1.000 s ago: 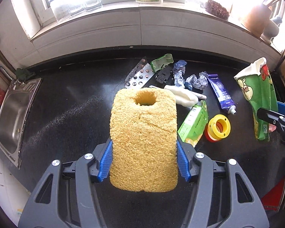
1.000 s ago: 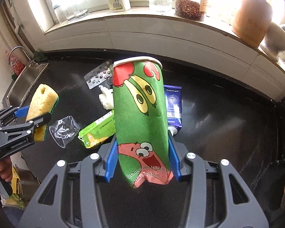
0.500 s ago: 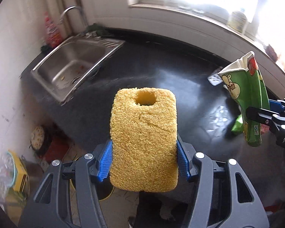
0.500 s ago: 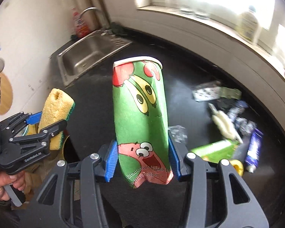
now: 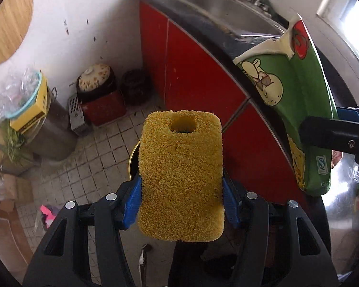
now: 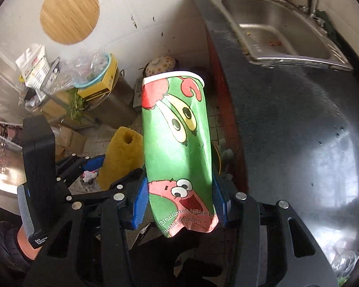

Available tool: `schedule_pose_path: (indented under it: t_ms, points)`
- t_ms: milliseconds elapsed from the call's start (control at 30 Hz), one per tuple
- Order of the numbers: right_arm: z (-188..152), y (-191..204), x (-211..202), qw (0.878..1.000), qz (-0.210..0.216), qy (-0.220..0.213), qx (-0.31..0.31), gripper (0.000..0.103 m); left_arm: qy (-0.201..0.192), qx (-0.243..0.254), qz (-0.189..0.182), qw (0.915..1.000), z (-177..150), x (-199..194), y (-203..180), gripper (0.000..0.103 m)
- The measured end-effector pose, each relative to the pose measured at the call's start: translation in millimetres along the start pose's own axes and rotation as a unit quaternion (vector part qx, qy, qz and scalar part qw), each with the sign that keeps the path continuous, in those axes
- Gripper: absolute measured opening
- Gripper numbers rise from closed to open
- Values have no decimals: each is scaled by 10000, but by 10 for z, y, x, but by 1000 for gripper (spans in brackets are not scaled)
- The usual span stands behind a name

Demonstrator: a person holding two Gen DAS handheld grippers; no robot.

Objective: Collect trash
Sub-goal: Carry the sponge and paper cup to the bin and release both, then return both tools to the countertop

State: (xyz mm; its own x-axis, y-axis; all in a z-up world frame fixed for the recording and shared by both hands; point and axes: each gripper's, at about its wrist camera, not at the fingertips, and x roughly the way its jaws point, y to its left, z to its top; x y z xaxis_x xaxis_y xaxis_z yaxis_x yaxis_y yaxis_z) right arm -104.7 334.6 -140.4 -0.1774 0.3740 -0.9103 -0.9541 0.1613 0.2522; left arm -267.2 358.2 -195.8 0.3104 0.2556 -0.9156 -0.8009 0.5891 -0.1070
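Note:
My left gripper (image 5: 180,203) is shut on a yellow sponge (image 5: 180,174) with a round hole near its far end, held out past the counter over the tiled floor. Behind the sponge shows the yellow rim of a dark round bin (image 5: 132,157), mostly hidden. My right gripper (image 6: 179,205) is shut on a squashed green cartoon paper cup (image 6: 177,143), open end away from me. In the left wrist view that cup (image 5: 296,100) hangs at the right. In the right wrist view the sponge (image 6: 122,157) and left gripper sit just left of the cup.
The black countertop (image 6: 299,124) with a steel sink (image 6: 275,31) lies to the right, above red cabinet doors (image 5: 191,71). On the floor stand a patterned pot (image 5: 95,76) on a red box, a metal drum (image 5: 50,129), cardboard boxes and a yellow box (image 6: 100,81).
Both grippers swung left off the countertop, rolling as they went, and now hang over the floor beside the red cabinets. The sponge and the cup stay gripped; the trash pile has left view.

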Motion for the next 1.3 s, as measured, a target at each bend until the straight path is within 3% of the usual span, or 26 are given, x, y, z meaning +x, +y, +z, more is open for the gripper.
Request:
schedule_pose_path:
  t_ms: [167, 367, 400, 433, 467, 500, 733, 967, 1100, 1200, 1300]
  points:
    - [109, 185, 633, 9983, -88, 540, -203, 47, 178, -464, -192, 9986, -94, 529, 436, 57]
    - [336, 283, 1119, 9958, -184, 847, -294, 47, 366, -594, -344, 9970, -113, 911, 647, 58]
    - [353, 276, 1176, 9954, -185, 884, -308, 52, 388, -594, -370, 9968, -107, 951, 664, 60]
    - [385, 296, 1224, 9950, -186, 934, -307, 58, 404, -582, -341, 9969, -119, 1000, 669, 69]
    - [403, 288, 1237, 9951, -174, 931, -293, 72, 410, -576, -295, 9971, -122, 1018, 663, 81]
    - [410, 258, 1230, 9955, -152, 893, -276, 77, 399, -575, -262, 9972, -114, 1034, 653, 84]
    - [309, 81, 704, 9979, -176, 551, -287, 78, 293, -444, -152, 9985, -62, 901, 604, 85]
    - [-41, -379, -386, 9975, -550, -340, 288, 84, -274, 616, -138, 9976, 243, 242, -58, 89]
    - [-524, -861, -1163, 9838, -1028, -963, 1108, 89, -715, 1616, -575, 9826, 493, -186, -870, 92]
    - [-980, -1223, -1722, 9633, -1498, -1307, 1804, 90, -972, 2493, -1007, 9583, 598, -457, -1672, 95]
    - [-1536, -1552, -2231, 9329, -2010, -1564, 2546, 90, -1045, 3280, -1611, 9249, 516, -683, -2547, 95]
